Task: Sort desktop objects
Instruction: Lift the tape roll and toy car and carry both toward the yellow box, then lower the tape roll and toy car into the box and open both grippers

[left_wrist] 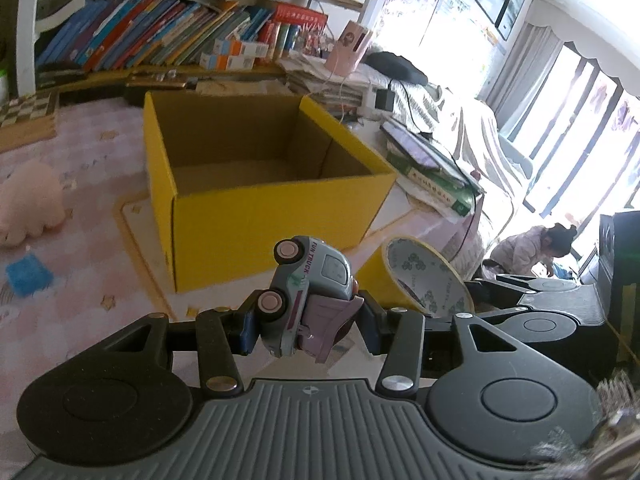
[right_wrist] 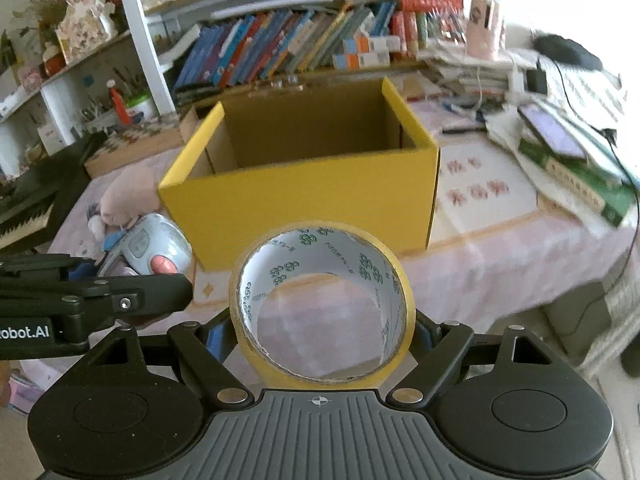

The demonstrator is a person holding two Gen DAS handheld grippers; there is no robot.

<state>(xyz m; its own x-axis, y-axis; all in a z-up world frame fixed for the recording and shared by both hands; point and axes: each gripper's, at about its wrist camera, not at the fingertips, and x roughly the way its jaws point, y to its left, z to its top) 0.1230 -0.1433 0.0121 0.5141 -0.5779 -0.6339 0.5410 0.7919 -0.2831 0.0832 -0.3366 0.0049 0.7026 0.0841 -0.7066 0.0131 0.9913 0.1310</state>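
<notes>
Left wrist view. Left claw (left_wrist: 306, 326): pinching a toy truck (left_wrist: 306, 296), pale blue-grey with pink wheels and a mauve rear part, held on its side above the tabletop (left_wrist: 80, 184). The pads bear on the wheeled underside and the rounded body; only the rear half sits between them, and the cab juts forward. Risk: the curved shell could slide or pivot out of so shallow a hold during transport. Yellow box (left_wrist: 264, 200): open-topped, apparently empty, just ahead. Its near wall stands between the truck and the opening, so a low approach could knock the toy against the rim. Pink plush toy (left_wrist: 28, 208): on the tabletop at far left, untouched.

Right wrist view. Right claw (right_wrist: 322, 336): spread wide but clamped across a roll of yellow tape (right_wrist: 320, 304), hole facing the camera, held clear of the tabletop. Risk: the smooth round rim could roll out between the pads. The left claw carries the truck just beside this one; with both headed for the same box, the two could collide over the opening.
</notes>
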